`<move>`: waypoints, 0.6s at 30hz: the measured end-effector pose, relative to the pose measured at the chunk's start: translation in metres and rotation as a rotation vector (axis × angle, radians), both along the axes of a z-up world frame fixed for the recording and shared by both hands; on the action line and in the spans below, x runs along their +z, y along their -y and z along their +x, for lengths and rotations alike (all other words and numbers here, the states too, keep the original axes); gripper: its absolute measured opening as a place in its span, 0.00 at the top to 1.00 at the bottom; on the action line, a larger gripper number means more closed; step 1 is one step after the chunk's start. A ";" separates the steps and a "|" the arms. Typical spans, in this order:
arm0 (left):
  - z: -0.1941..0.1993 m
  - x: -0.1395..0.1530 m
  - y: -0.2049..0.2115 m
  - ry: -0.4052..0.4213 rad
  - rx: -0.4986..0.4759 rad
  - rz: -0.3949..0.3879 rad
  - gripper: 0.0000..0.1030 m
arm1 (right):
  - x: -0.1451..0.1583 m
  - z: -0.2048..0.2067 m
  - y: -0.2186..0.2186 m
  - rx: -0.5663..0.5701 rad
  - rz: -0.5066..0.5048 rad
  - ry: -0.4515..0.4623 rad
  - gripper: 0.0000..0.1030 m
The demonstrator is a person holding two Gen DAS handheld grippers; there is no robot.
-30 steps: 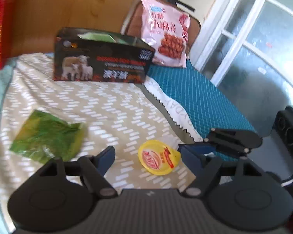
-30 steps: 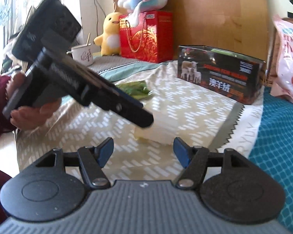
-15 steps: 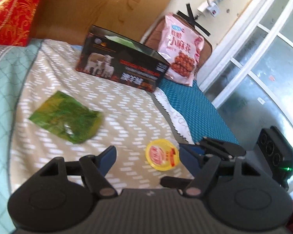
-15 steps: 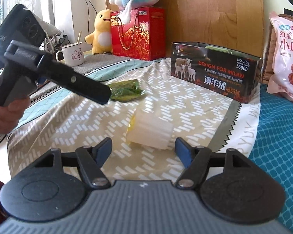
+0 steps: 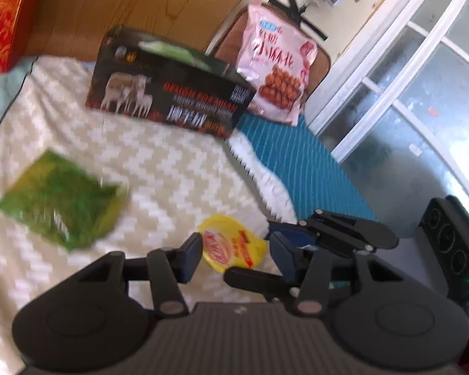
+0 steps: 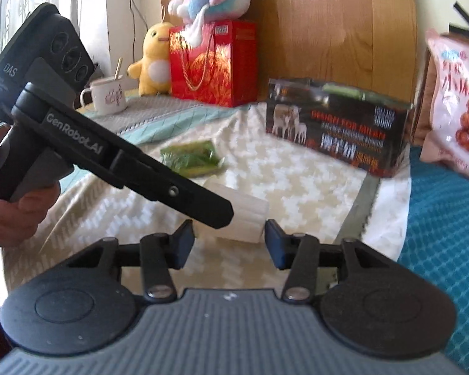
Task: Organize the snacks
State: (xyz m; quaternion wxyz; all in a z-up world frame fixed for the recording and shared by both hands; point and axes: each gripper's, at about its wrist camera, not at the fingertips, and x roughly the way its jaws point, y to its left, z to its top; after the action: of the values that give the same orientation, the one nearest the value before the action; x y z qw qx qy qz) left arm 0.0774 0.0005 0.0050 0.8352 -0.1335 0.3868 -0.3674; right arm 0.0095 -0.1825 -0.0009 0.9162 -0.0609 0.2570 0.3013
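Observation:
A jelly cup with a yellow lid (image 5: 233,243) lies on its side on the patterned cloth; in the right wrist view its white ribbed body (image 6: 245,217) shows. My left gripper (image 5: 234,256) is open with its fingers on either side of the lid. My right gripper (image 6: 229,245) is open, just short of the cup's base; it also shows in the left wrist view (image 5: 337,237). A green snack packet (image 5: 62,200) lies left of the cup. A black open-topped box (image 5: 168,100) stands at the back. A pink snack bag (image 5: 278,78) leans behind it.
A red gift bag (image 6: 214,62) with a plush toy on it, a yellow plush duck (image 6: 153,62) and a white mug (image 6: 108,97) stand at the far left. A teal mat (image 5: 300,168) lies right of the cloth. A wooden headboard (image 6: 328,25) backs the scene.
My left gripper has come down and forward around the yellow lid, with its fingers narrower than before. The right gripper has closed in on the cup from the other side.

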 end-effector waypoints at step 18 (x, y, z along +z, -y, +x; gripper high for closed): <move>0.163 0.060 0.057 0.152 0.147 0.045 0.42 | 0.053 0.148 0.017 -0.267 0.059 0.198 0.50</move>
State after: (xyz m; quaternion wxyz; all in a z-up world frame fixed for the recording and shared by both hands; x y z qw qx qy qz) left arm 0.2404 -0.0561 0.0653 0.8896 -0.1147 0.3196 -0.3053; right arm 0.1573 -0.1995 0.0525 0.9703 -0.0286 0.1623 0.1769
